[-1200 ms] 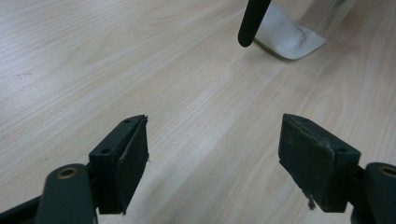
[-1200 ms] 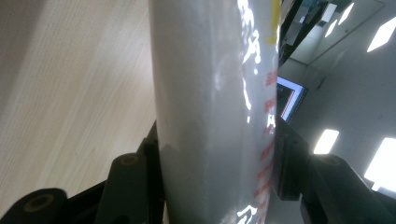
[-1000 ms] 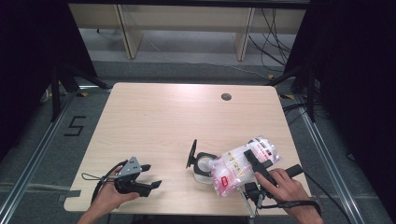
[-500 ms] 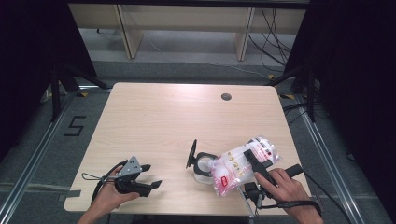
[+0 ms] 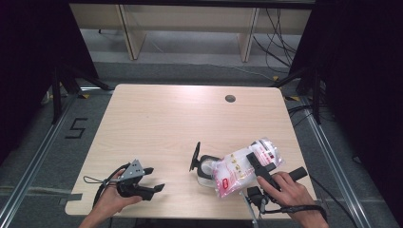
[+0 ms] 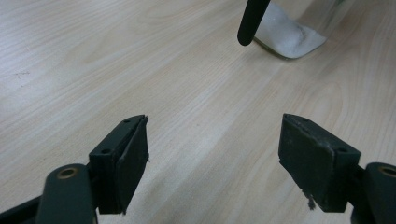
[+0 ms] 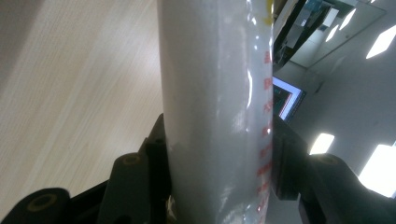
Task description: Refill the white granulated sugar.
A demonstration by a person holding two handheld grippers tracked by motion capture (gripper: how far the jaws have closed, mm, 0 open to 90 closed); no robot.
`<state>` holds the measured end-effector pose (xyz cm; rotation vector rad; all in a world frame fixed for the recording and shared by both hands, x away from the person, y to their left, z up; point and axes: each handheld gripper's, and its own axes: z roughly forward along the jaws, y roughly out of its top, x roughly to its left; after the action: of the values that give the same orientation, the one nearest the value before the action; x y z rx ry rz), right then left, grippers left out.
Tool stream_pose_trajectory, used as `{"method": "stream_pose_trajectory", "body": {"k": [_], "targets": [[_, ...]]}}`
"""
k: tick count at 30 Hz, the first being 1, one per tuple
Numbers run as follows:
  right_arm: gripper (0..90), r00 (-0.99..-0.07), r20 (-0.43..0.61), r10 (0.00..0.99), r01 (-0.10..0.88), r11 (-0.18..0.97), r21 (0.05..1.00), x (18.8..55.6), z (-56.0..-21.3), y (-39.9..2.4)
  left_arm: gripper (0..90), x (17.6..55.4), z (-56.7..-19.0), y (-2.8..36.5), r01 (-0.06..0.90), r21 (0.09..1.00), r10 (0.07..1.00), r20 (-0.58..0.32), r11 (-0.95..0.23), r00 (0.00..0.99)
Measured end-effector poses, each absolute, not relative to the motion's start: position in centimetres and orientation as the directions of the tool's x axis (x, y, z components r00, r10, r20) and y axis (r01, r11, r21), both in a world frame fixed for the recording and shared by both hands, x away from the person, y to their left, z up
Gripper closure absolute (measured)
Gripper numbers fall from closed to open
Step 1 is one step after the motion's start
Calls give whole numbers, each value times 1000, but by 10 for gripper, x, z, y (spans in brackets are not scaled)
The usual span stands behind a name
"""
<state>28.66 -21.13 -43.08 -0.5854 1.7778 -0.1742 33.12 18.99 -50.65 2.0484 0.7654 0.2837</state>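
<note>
Nothing has shifted over the last second: pouring holds steady, unfinished by my judgement. The right gripper [image 5: 256, 164] has its fingers clenched on the bag [image 5: 242, 166] near the tabletop's [image 5: 166, 123] front-right corner. Bag's long axis slants, mouth toward the jar [image 5: 205, 167]. Left gripper [image 5: 145, 183], fingers released, rests at front-left.
</note>
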Motion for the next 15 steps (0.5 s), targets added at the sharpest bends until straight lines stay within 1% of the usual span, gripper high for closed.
{"method": "stream_pose_trajectory", "body": {"k": [2,4,6,8,11,12,15], "targets": [[540,-160,-853,-497,-320,843,-432,289,-430,-211,241,331,-506,190,408,820,618,-88,-401,782],[543,-176,-865,-470,-304,862,-406,288,-433,-214,241,331,-506,190,409,821,618,-88,-400,781],[544,-183,-850,-494,-314,848,-426,290,-431,-213,241,331,-507,190,410,820,618,-90,-399,781],[545,-183,-849,-495,-317,847,-426,290,-431,-213,242,332,-506,191,406,815,613,-80,-414,786],[546,-193,-860,-473,-303,862,-407,290,-433,-215,242,331,-507,190,410,820,618,-90,-400,781],[547,-177,-869,-462,-315,863,-394,291,-435,-216,242,331,-506,190,410,820,618,-90,-400,781],[547,-176,-869,-463,-314,863,-396,290,-435,-216,242,331,-507,190,409,820,617,-88,-401,782]]}}
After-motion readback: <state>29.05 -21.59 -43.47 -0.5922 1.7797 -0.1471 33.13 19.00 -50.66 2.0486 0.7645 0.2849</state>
